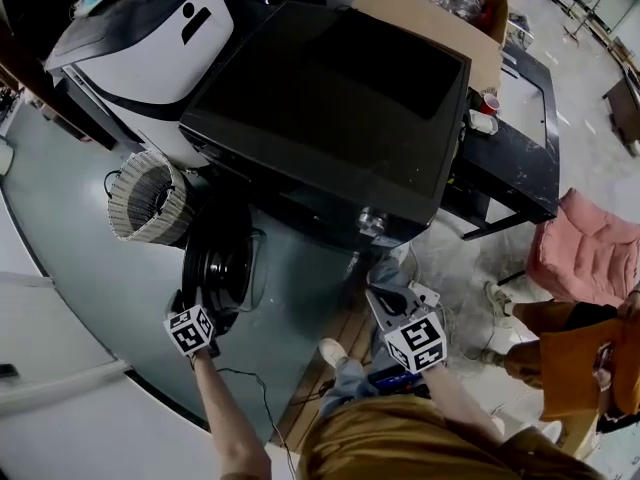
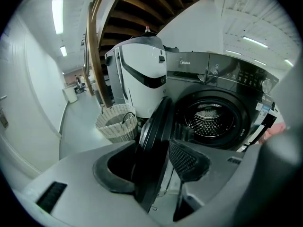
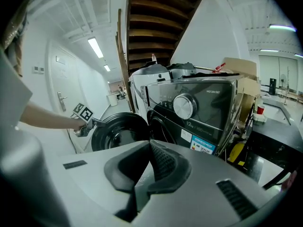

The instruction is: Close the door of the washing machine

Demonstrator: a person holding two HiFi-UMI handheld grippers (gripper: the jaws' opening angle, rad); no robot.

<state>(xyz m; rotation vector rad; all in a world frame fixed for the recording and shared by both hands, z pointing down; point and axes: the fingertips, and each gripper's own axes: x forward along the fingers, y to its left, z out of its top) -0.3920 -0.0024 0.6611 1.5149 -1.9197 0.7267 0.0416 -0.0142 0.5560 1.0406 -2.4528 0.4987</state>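
The door [image 1: 215, 258] [image 2: 154, 145] [image 3: 116, 131] hangs open, swung out from the washing machine's [image 1: 330, 108] [image 2: 227, 79] [image 3: 199, 108] front on its left side, edge-on in my left gripper view. Behind it the machine's mouth is bare, and the perforated drum [image 2: 210, 119] shows inside.

My left gripper [image 1: 190, 303] [image 2: 158, 157] [image 3: 87, 124] is at the door's outer edge, the side farthest from the machine. Its jaws stand wide apart astride the rim. One pad [image 2: 189, 160] sits just beside the rim on the machine's side; the other is partly hidden behind the door.

My right gripper [image 1: 385, 303] [image 3: 150, 162] hangs in front of the machine's right corner, apart from it. Its jaws are pressed together at the tips with nothing between them, and it points toward the round dial [image 3: 184, 105] on the machine's panel.

Left of the machine, just beyond the open door, stands a woven basket [image 1: 148, 198] [image 2: 116, 123]. Behind the basket, beside the machine's left wall, is a white machine with a black band [image 1: 150, 38] [image 2: 142, 74]. On the machine's right are a cardboard box [image 1: 440, 8] [image 3: 241, 74] and a black table [image 1: 520, 158] bearing a red cup [image 1: 490, 101] [image 3: 260, 109].
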